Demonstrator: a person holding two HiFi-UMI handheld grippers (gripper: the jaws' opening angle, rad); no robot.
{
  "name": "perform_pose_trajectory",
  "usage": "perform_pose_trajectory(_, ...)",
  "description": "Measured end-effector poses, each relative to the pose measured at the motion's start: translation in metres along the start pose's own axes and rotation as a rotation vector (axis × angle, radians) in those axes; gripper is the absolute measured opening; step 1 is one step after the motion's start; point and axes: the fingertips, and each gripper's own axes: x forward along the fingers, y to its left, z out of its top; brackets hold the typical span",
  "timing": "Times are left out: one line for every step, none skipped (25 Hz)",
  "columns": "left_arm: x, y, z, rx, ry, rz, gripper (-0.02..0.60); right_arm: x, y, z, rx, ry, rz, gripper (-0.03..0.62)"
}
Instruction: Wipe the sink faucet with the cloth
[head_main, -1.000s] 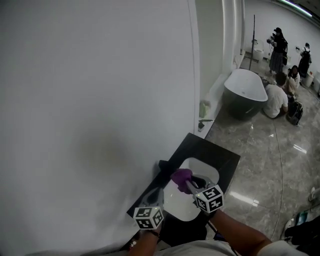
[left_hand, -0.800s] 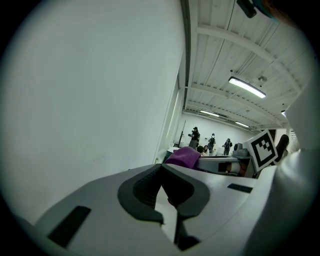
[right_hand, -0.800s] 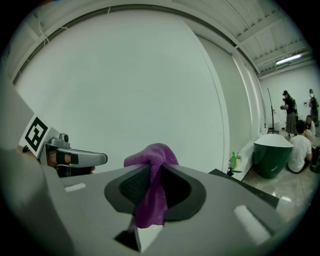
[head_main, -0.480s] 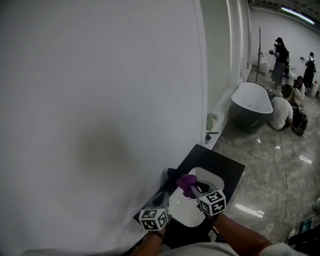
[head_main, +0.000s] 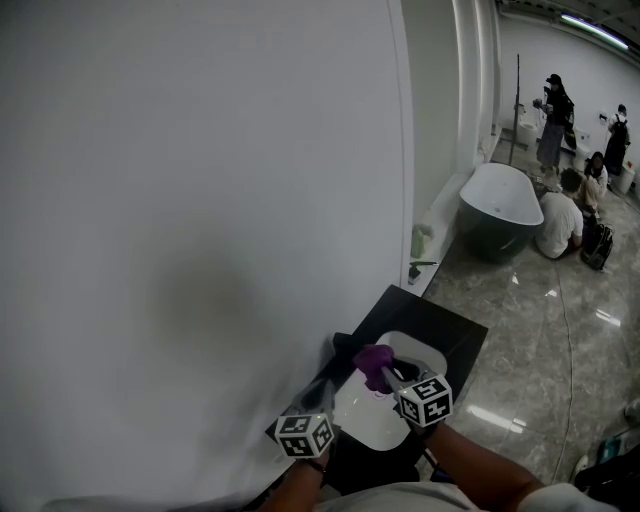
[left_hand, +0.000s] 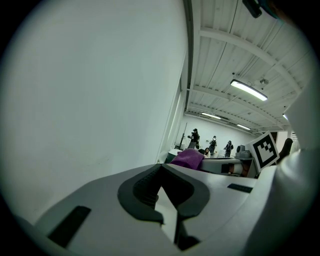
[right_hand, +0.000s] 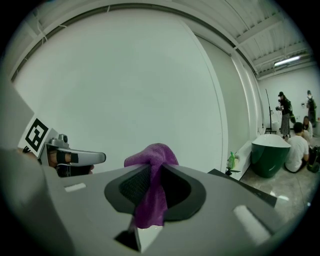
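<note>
Two jaws of your right gripper (right_hand: 150, 176) pinch the soft, light purple cloth (right_hand: 151, 156) by its bunched middle above the white sink basin (head_main: 368, 422), likely limp and needing a firm pinch, while your left gripper (left_hand: 161, 172) sits closed and empty.

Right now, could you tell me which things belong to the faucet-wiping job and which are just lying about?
Job: purple fabric cloth, clamped in the right hand-held gripper; white sink basin; black countertop.
Lying about: dark oval bathtub; green bottle; people beyond.
</note>
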Motion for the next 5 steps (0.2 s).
perform_pose_trajectory(-0.0015,-0.0006,0.0015,0.0,-0.001,0.001,0.005,-0.0012,0.0007,0.0016,0.0,-0.001,0.001,0.069)
perform_pose_trajectory(-0.0034,-0.0012,0.0031,0.001,-0.002,0.002,0.005,-0.0026,0.002,0.0036,0.001,-0.001,0.001,0.069)
perform_pose_trajectory(-0.0054,-0.0017,0.0045,0.001,-0.001,0.003,0.005,-0.004,0.0036,0.0054,0.001,-0.001,0.001,0.069)
perform_pose_trajectory(-0.0074,-0.0023,0.0057,0.001,0.0,0.003,0.005,-0.0056,0.0054,0.007,0.002,0.0,0.002,0.069)
perform_pose_trajectory(-0.0094,-0.0029,0.0068,0.002,0.002,0.004,0.005,-0.0071,0.0072,0.0085,0.002,0.0,0.002,0.069)
